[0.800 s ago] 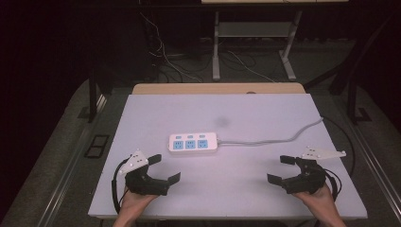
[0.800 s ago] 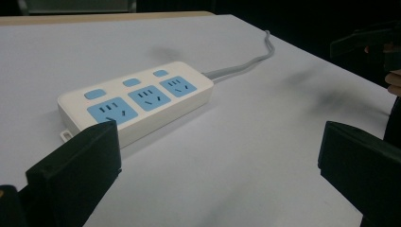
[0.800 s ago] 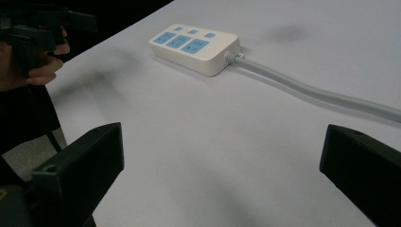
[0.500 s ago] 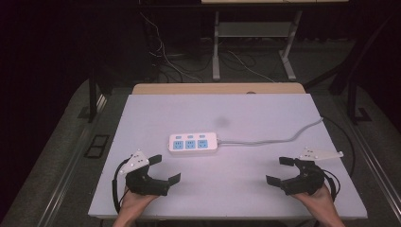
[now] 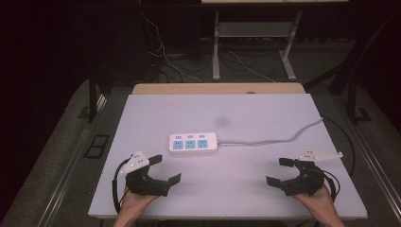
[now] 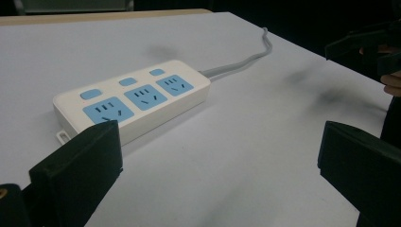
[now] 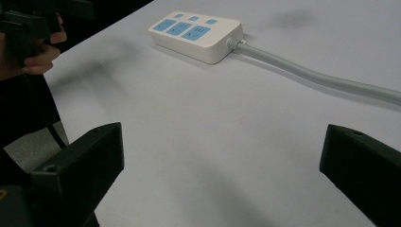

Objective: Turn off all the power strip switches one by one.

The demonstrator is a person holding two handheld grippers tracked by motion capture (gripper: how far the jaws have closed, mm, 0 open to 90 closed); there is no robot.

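1. Power strip (image 5: pixel 194 143) lies flat near the table's middle, slightly left of centre, long axis running left-right across the high view. Three blue sockets face up, switches along the far edge.
2. Its grey cord (image 5: pixel 279 138) leaves the right end and snakes off toward the table's right edge, so the right end is encumbered and the left end is free.
3. Left gripper (image 5: pixel 163 169) sits near the front edge, front-left of the strip; the strip lies ahead and a bit right of its jaws. Jaws spread wide, nothing between them.
4. Right gripper (image 5: pixel 280 171) sits near the front-right corner, well apart from the strip, which lies ahead and far left of it. Jaws also wide open, empty.
5. Left gripper is clearly the nearer one; in the left gripper view the strip's left end (image 6: pixel 71 113) sits just beyond the left jaw.
6. Table (image 5: pixel 227 198) is bare between grippers and strip, with plenty of open room on all sides. Judgement: a short forward reach by the left hand gets there first.
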